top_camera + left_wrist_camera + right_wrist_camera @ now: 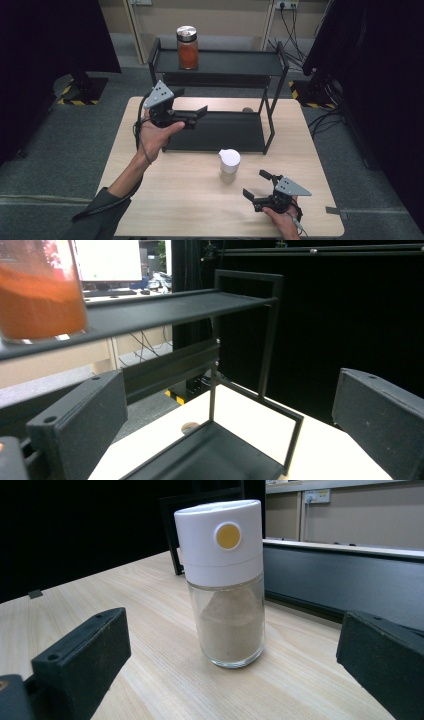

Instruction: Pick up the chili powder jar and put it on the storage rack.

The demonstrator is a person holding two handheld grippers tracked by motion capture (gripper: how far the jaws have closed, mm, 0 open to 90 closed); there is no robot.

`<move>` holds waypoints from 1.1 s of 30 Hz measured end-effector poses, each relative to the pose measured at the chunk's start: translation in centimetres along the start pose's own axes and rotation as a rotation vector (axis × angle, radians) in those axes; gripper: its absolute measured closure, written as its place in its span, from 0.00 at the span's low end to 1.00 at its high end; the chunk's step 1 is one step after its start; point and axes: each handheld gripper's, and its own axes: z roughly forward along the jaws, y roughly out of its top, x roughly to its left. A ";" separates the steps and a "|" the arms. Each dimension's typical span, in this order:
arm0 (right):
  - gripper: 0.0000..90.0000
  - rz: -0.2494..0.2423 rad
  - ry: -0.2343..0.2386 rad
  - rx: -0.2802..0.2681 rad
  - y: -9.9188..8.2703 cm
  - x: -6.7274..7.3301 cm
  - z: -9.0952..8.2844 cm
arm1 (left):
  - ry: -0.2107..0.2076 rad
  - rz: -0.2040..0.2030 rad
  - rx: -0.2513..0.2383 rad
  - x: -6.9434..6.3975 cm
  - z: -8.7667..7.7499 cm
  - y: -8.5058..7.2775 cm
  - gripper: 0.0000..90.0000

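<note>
Here, wood table (pale), grey carpet.

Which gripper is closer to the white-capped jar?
Right. The right gripper sits just beside the jar, jaws open toward it. The left gripper is up by the rack, farther away.

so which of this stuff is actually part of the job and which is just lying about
Likely in play: white-capped shaker, black rack, orange jar, right tool, left tool.
Just about: wall cables, striped stand bases.
</note>
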 end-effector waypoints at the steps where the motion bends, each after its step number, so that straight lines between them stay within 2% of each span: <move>1: 0.01 0.000 0.000 0.000 0.0 0.0 0.0 | -0.005 0.005 -0.004 -0.3 -0.3 -0.7 0.01; 5: 0.01 0.000 -0.001 0.000 0.0 0.0 0.0 | -0.025 0.000 -0.013 -0.6 -0.6 -1.8 0.01; 10: 0.01 -0.001 -0.001 -0.001 0.0 0.0 0.0 | -0.048 0.012 -0.014 -1.3 -1.3 -3.8 0.01; 12: 0.01 0.000 -0.001 -0.001 0.0 0.0 0.0 | -0.052 0.015 -0.014 -1.5 -1.4 -4.1 0.01; 14: 0.01 0.001 -0.001 0.000 0.0 0.0 0.0 | -0.061 0.015 -0.021 -2.0 -1.8 -5.4 0.01; 17: 0.01 -0.001 -0.002 -0.001 0.0 0.0 0.0 | -0.071 0.016 -0.018 -2.2 -2.1 -6.3 0.01; 22: 0.01 -0.002 -0.001 -0.001 0.0 0.0 0.0 | -0.076 0.028 -0.001 -3.0 -2.5 -8.4 0.01; 25: 0.01 -0.001 -0.002 0.000 0.0 0.0 0.0 | -0.081 0.012 -0.003 -3.1 -2.7 -9.9 0.01; 29: 0.01 -0.002 -0.002 0.002 0.0 0.0 0.1 | -0.086 0.013 0.026 -3.2 -2.4 -11.3 0.01; 33: 0.01 -0.001 -0.003 0.001 -0.1 0.0 0.0 | -0.089 0.004 0.019 -3.4 -2.5 -12.7 0.01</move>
